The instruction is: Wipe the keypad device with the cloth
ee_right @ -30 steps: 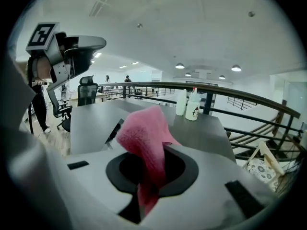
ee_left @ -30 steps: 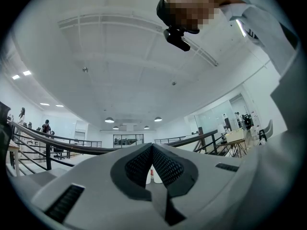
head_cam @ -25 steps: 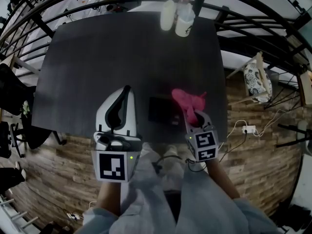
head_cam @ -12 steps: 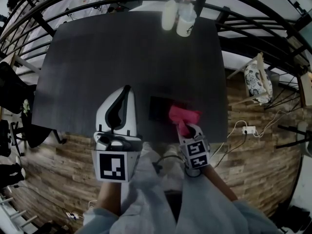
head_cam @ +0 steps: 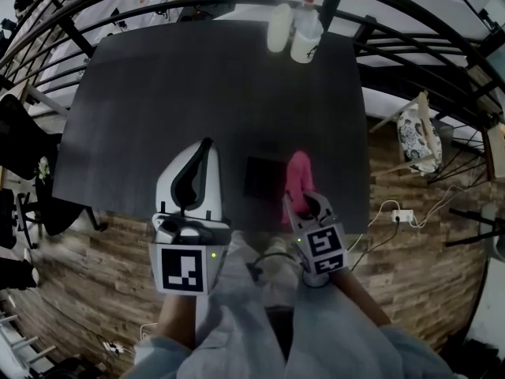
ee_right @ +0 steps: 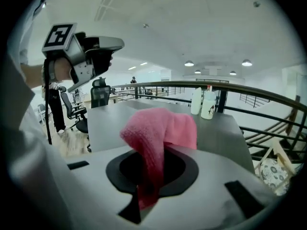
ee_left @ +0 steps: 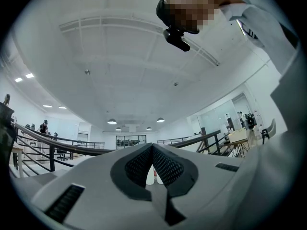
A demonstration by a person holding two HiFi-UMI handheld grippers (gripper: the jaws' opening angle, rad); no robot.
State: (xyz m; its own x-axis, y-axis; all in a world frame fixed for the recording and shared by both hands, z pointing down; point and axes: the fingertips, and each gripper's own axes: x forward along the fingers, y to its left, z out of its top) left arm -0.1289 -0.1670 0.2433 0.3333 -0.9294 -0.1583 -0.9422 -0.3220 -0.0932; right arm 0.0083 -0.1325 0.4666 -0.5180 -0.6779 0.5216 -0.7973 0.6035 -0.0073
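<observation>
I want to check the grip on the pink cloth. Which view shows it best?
The right gripper view: the pink cloth fills the centre, pinched in the right gripper's shut jaws. The head view shows it small; the left gripper view misses it.

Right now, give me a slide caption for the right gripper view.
Right gripper shut on the pink cloth, facing the dark table, two white bottles at its far edge.
</observation>
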